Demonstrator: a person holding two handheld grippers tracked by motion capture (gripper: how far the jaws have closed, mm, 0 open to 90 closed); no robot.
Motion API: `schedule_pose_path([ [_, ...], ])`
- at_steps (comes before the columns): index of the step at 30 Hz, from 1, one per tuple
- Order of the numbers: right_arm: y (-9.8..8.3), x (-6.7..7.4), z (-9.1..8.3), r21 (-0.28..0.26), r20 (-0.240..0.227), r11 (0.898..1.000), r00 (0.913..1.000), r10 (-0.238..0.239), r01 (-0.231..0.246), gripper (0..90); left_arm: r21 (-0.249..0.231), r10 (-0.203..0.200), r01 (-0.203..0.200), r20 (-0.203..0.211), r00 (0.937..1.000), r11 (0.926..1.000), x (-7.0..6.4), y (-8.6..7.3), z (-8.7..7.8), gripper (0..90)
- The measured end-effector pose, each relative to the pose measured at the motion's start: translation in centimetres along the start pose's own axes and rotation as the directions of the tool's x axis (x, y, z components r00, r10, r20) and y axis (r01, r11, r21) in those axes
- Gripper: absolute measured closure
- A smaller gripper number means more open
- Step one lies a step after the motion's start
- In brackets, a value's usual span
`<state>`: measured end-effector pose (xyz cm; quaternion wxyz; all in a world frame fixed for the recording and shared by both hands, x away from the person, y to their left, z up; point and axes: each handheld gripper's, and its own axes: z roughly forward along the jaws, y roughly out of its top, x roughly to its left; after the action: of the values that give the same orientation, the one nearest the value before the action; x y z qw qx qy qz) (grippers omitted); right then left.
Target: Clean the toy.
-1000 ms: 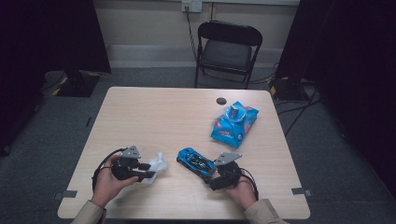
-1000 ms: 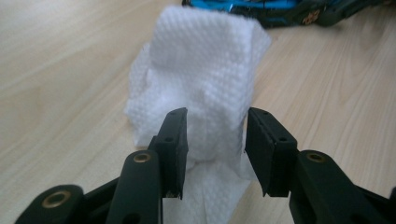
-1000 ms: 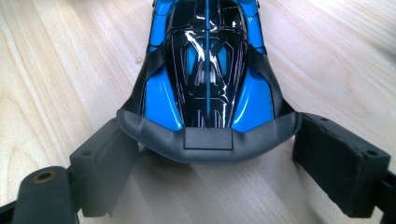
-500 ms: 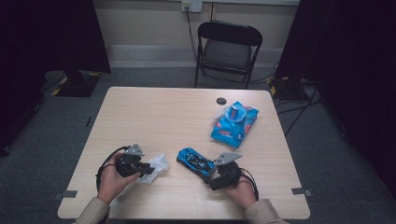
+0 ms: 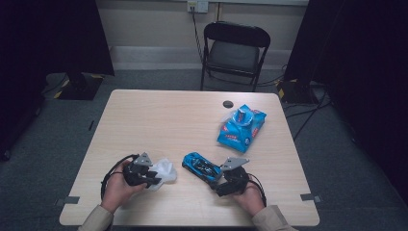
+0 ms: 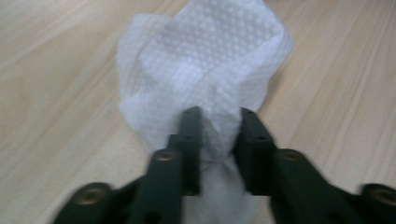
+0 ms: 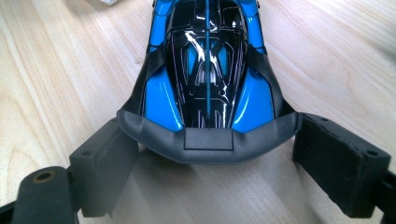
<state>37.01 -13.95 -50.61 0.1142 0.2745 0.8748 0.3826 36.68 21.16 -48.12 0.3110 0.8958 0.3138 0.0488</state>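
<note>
Pinching the white wipe with our left claw — its jaws have just been closing on the cloth, which is lying on the desk. Our right claw is bracing the blue toy car at its tail, clamped on its rear; next, we judge, we are bringing the wipe over to rub the car.

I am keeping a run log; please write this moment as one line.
left claw: shut on white wipe | right claw: holding blue toy car | wipes pack: untouched

Crumpled white wipe beside blue-black toy car, apparently upright.
</note>
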Motion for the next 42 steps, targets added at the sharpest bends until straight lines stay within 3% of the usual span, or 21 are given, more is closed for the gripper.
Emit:
schedule_pose_path([
  [3, 0.2, 0.2, 0.2, 0.0, -0.009, 1.0, 0.9999, -0.006, 0.006, 13.8, 0.015, -0.051, 0.051, -0.019, 0.9985, 0.9986, -0.2, 0.4, 0.1, 81.7],
  [6, 0.3, 0.3, 0.3, 0.001, -0.015, 1.0, 0.9998, -0.011, 0.011, 13.8, 0.017, -0.051, 0.052, -0.021, 0.9985, 0.9985, -0.2, 0.4, 0.1, 82.4],
  [10, 0.5, 0.4, 0.5, -0.003, -0.008, 1.0, 0.9999, -0.007, 0.007, 14.8, -0.004, -0.083, 0.083, -0.01, 0.9965, 0.9965, 0.0, 0.2, 0.1, 83.5],
  [11, 0.6, 0.5, 0.6, -0.007, -0.005, 1.0, 1.0, -0.004, 0.004, 21.3, -0.007, -0.093, 0.093, -0.01, 0.9956, 0.9957, 0.0, 0.1, 0.1, 83.6],
  [14, 0.6, 0.4, 0.6, -0.018, -0.008, 1.0, 1.0, -0.004, 0.004, 23.6, -0.016, -0.095, 0.095, -0.004, 0.9955, 0.9954, 0.0, 0.1, 0.2, 83.8],
  [18, 0.6, 0.5, 0.6, -0.02, -0.005, 1.0, 1.0, -0.003, 0.003, 23.9, -0.031, -0.119, 0.12, 0.024, 0.9926, 0.9923, 0.1, 0.2, 0.1, 84.3],
  [19, 0.6, 0.5, 0.6, -0.02, -0.005, 1.0, 1.0, -0.003, 0.003, 23.9, -0.062, -0.132, 0.135, 0.047, 0.9901, 0.9889, -0.1, 0.5, -0.1, 84.5],
  [24, 0.6, 0.5, 0.6, -0.02, -0.005, 1.0, 1.0, -0.003, 0.003, 23.8, -0.166, -0.096, 0.111, 0.094, 0.9909, 0.9799, -1.6, 2.7, -1.6, 84.7],
  [27, 0.6, 0.5, 0.6, -0.02, -0.005, 1.0, 1.0, -0.003, 0.003, 23.8, -0.199, -0.046, 0.072, 0.129, 0.9905, 0.9774, -2.9, 4.5, -1.5, 84.8],
  [28, 0.6, 0.5, 0.6, -0.019, -0.005, 1.0, 1.0, -0.004, 0.003, 23.9, -0.199, -0.046, 0.072, 0.129, 0.9905, 0.9774, -2.9, 4.5, -1.5, 84.7],
  [29, 0.6, 0.5, 0.6, -0.02, -0.005, 1.0, 1.0, -0.003, 0.003, 23.9, -0.2, -0.016, 0.047, 0.156, 0.9876, 0.9786, -3.9, 5.7, -0.7, 84.7],
  [30, 0.6, 0.5, 0.6, -0.02, -0.005, 1.0, 1.0, -0.003, 0.003, 23.9, -0.2, -0.016, 0.047, 0.156, 0.9876, 0.9786, -3.9, 5.7, -0.7, 84.7],
  [31, 0.6, 0.5, 0.6, -0.02, -0.005, 1.0, 1.0, -0.003, 0.003, 23.9, -0.198, 0.015, 0.019, 0.166, 0.986, 0.9801, -4.8, 6.9, 0.4, 84.7],
  [33, 0.6, 0.5, 0.6, -0.02, -0.005, 1.0, 1.0, -0.002, 0.002, 23.9, -0.192, 0.028, 0.005, 0.172, 0.9847, 0.9814, -5.2, 7.4, 1.0, 84.7],
  [34, 0.6, 0.5, 0.6, -0.02, -0.005, 1.0, 1.0, -0.002, 0.002, 23.9, -0.182, 0.056, -0.023, 0.182, 0.9818, 0.9831, -5.9, 8.5, 2.1, 84.6],
  [36, 0.6, 0.5, 0.6, -0.02, -0.006, 1.0, 1.0, -0.002, 0.002, 23.9, -0.184, 0.062, -0.026, 0.194, 0.9789, 0.9827, -6.3, 8.9, 2.6, 84.7],
  [38, 0.6, 0.5, 0.6, -0.02, -0.005, 1.0, 1.0, -0.003, 0.003, 23.9, -0.167, 0.107, -0.074, 0.199, 0.9742, 0.9832, -7.3, 10.3, 4.0, 84.6],
  [42, 0.6, 0.5, 0.6, -0.02, -0.006, 1.0, 1.0, -0.004, 0.004, 23.9, -0.16, 0.122, -0.088, 0.217, 0.9685, 0.9832, -8.1, 11.4, 5.5, 84.5],
])
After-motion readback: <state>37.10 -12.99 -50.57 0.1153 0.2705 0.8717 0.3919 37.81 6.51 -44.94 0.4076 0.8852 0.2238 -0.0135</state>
